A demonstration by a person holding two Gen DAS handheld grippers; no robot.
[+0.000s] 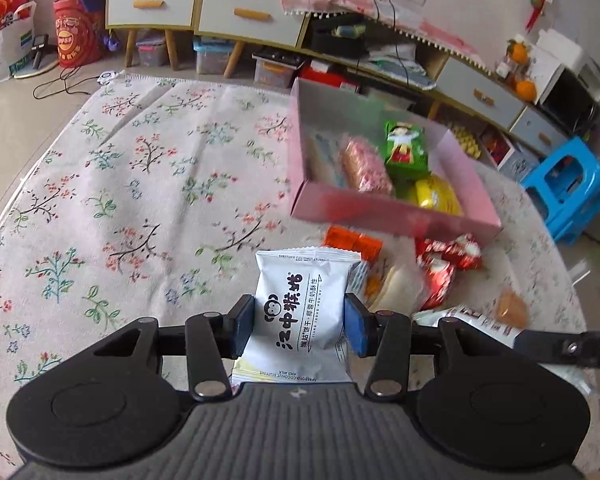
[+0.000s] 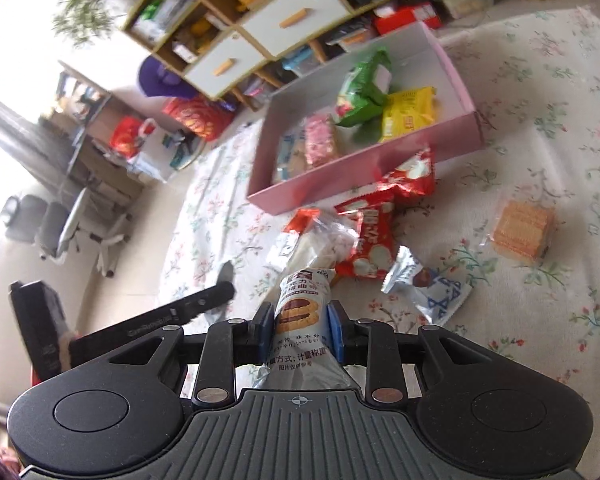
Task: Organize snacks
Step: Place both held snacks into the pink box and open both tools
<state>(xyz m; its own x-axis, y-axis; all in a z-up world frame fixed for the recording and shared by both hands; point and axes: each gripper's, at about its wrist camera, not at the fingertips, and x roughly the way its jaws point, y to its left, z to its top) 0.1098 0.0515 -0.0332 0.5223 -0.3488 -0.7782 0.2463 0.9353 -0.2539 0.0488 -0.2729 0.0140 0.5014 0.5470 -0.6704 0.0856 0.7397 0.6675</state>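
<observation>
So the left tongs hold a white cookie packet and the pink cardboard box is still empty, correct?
Not quite. The left tongs do hold the white cookie packet, but the pink cardboard box is not empty: the left wrist view shows several snack packets in it, green and yellow ones among them.

We see a pink box (image 1: pixel 396 210) near the far edge of a white cloth (image 1: pixel 140 184) with red-and-green floral sprigs; green (image 1: pixel 405 148), yellow (image 1: pixel 436 196) and, blurrily, pink-speckled (image 1: pixel 364 166) packets.
</observation>
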